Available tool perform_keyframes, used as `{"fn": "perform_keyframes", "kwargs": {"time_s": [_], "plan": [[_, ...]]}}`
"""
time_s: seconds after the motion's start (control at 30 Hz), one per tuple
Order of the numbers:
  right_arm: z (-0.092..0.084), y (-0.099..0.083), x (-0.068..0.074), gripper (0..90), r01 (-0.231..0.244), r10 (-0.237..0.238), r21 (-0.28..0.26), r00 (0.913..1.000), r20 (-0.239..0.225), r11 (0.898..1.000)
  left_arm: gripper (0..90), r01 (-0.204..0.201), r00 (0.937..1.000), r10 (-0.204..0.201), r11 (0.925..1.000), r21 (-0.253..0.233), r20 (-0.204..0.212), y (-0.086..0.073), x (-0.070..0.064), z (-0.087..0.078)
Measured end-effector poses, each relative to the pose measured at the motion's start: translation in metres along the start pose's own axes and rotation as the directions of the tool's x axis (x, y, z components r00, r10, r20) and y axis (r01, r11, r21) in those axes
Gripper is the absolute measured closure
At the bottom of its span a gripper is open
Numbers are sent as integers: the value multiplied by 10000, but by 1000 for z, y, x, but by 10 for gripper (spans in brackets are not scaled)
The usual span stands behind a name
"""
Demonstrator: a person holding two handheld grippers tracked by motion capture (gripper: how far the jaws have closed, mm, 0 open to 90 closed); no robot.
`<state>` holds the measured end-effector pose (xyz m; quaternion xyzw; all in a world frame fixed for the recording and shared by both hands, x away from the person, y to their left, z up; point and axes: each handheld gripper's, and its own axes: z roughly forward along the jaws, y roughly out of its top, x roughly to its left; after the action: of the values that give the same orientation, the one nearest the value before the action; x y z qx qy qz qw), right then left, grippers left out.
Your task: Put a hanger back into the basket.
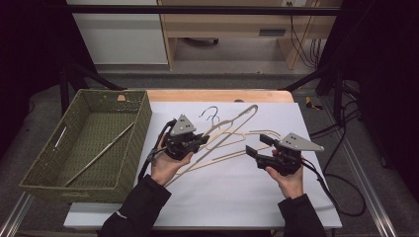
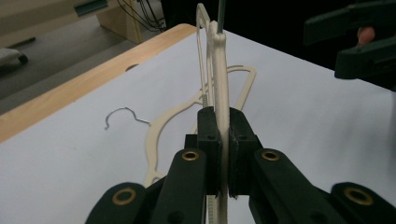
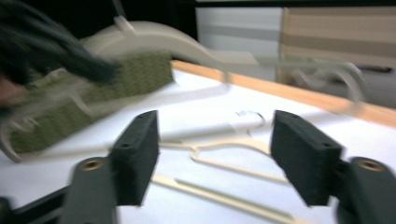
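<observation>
My left gripper (image 1: 200,140) is shut on a cream hanger (image 1: 232,126) and holds it lifted off the white sheet. In the left gripper view the jaws (image 2: 223,135) clamp that hanger's thin bar (image 2: 219,70) edge-on. A second cream hanger (image 1: 249,141) lies flat on the sheet beneath, its wire hook (image 2: 123,112) pointing toward the wooden edge. My right gripper (image 1: 258,144) is to the right of the hangers, open, with nothing between its pads (image 3: 215,140). The flat hanger (image 3: 224,163) lies below it and the raised one (image 3: 154,39) is blurred beyond it.
A green woven basket (image 1: 143,123) stands at the left of the table with a thin metal rod (image 1: 99,155) lying in it. The white sheet (image 1: 237,197) covers the table up to a wooden strip (image 1: 222,95) at the far edge. Cables trail off to the right.
</observation>
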<state>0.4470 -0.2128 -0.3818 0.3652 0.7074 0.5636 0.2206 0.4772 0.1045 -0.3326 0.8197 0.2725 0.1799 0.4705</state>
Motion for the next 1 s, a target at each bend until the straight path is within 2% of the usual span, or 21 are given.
{"fn": "perform_keyframes", "kwargs": {"time_s": [0.1, 0.17, 0.33, 0.63, 0.77, 0.87, 0.9, 1.0], "plan": [[-5, -9, -8, 196, -243, 235, 235, 9991, 353, 9994, 859, -46, 10000, 45, 9998, -185, -71, 6, 3, -12], [-10, -14, -13, 144, -433, 419, 343, 9982, 420, 9985, 859, -107, 9998, 102, 9995, -309, -159, 10, 6, -22], [-18, -17, -17, 80, -379, 368, 213, 9980, 509, 9991, 859, -306, 9991, 290, 9981, -534, -321, 23, 12, -46], [-27, -15, -17, 48, -284, 280, 54, 9977, 615, 9996, 860, -736, 9954, 685, 9944, -757, -670, 44, 26, -91], [-28, -15, -18, 40, -246, 237, 117, 9971, 719, 9996, 860, -999, 9903, 918, 9922, -745, -1046, 51, 37, -114], [-29, -16, -19, 40, -356, 345, 144, 9967, 731, 9993, 859, -954, 9891, 843, 9914, -895, -1210, 55, 48, -128], [-28, -16, -20, 40, -297, 286, 143, 9967, 759, 9995, 859, -1094, 9859, 983, 9910, -776, -1351, 56, 51, -132], [-28, -17, -20, 39, -284, 266, 214, 9964, 806, 9994, 859, -993, 9826, 868, 9926, -694, -1645, 56, 64, -145]]}}
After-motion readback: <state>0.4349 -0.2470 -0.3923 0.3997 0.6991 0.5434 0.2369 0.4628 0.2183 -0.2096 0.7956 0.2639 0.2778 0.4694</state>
